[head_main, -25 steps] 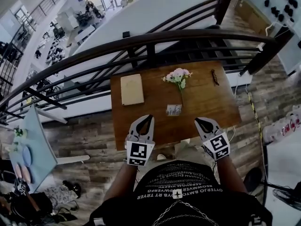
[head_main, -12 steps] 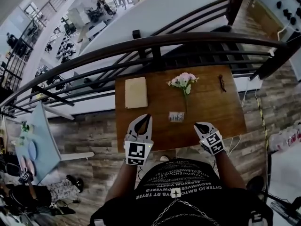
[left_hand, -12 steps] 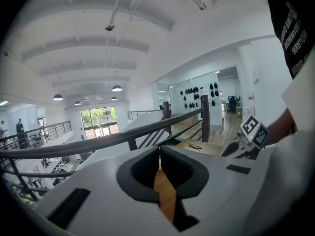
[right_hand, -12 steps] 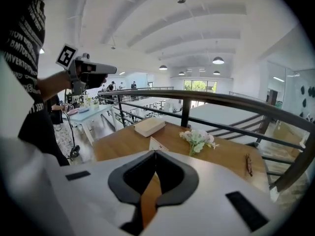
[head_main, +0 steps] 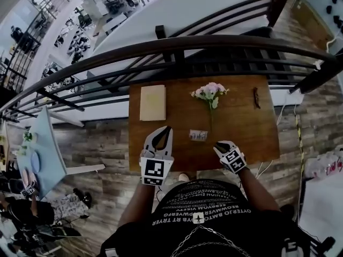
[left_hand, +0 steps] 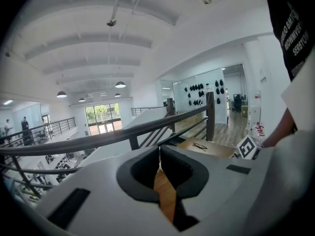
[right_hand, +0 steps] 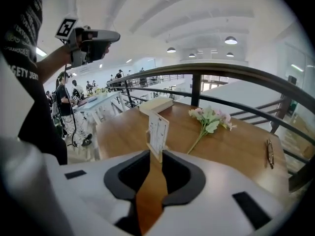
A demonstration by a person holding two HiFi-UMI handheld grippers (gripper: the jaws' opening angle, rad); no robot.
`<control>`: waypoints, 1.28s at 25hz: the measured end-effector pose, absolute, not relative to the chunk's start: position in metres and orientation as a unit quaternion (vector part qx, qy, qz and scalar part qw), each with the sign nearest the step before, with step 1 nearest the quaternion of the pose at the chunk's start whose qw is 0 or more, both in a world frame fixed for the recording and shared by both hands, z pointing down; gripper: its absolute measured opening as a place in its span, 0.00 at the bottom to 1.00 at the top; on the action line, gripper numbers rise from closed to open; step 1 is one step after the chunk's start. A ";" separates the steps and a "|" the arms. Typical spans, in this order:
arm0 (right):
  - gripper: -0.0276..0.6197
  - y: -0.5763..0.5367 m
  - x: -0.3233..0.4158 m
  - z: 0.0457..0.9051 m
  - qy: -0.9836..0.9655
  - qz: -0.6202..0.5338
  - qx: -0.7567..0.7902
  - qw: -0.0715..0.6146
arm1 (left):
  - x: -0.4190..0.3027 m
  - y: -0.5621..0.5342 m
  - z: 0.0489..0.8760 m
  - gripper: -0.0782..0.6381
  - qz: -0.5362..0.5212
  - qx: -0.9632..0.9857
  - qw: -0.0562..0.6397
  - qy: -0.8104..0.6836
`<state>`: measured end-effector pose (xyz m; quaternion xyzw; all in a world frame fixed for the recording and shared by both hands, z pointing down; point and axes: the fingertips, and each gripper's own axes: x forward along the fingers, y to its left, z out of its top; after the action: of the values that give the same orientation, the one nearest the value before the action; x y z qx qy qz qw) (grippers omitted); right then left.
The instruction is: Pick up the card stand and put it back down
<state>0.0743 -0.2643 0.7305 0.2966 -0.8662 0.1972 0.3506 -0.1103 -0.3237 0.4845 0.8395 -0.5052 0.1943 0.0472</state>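
Right gripper (head_main: 218,144) has shifted inward toward card stand (head_main: 198,135); left gripper (head_main: 166,130) has barely moved. Left to right on counter (head_main: 241,138):
- book (head_main: 153,102), far-left
- left gripper over near edge, jaws closed and empty
- card stand upright mid-counter, print unreadable
- flowers (head_main: 210,91) behind it
- right gripper just beside stand, jaws opening, stand base at the tips, contact unclear
- glasses (head_main: 256,97) far right, too small to make out detail
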 end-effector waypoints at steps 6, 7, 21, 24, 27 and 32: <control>0.26 -0.282 0.070 0.756 -0.866 0.211 0.289 0.349 | -0.112 -0.334 0.493 0.16 0.213 0.831 0.050 -0.512; 0.27 -0.287 0.070 0.760 -0.867 0.207 0.290 0.350 | -0.113 -0.334 0.495 0.16 0.215 0.829 0.053 -0.514; 0.38 -0.314 0.033 0.828 -0.880 0.197 0.225 0.369 | -0.138 -0.321 0.521 0.16 0.265 0.793 0.080 -0.542; 0.37 -0.320 0.023 0.832 -0.890 0.186 0.217 0.354 | -0.139 -0.317 0.520 0.16 0.276 0.790 0.077 -0.542; 0.37 -0.324 0.020 0.844 -0.893 0.180 0.216 0.351 | -0.140 -0.315 0.520 0.16 0.284 0.788 0.073 -0.542; 0.36 -0.318 0.020 0.855 -0.892 0.187 0.207 0.357 | -0.143 -0.310 0.520 0.16 0.292 0.781 0.078 -0.547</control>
<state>0.0201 -0.3183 0.8549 0.2068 -0.8917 0.1870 0.3565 -0.1430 -0.3100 0.5197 0.7809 -0.5466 0.2921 0.0781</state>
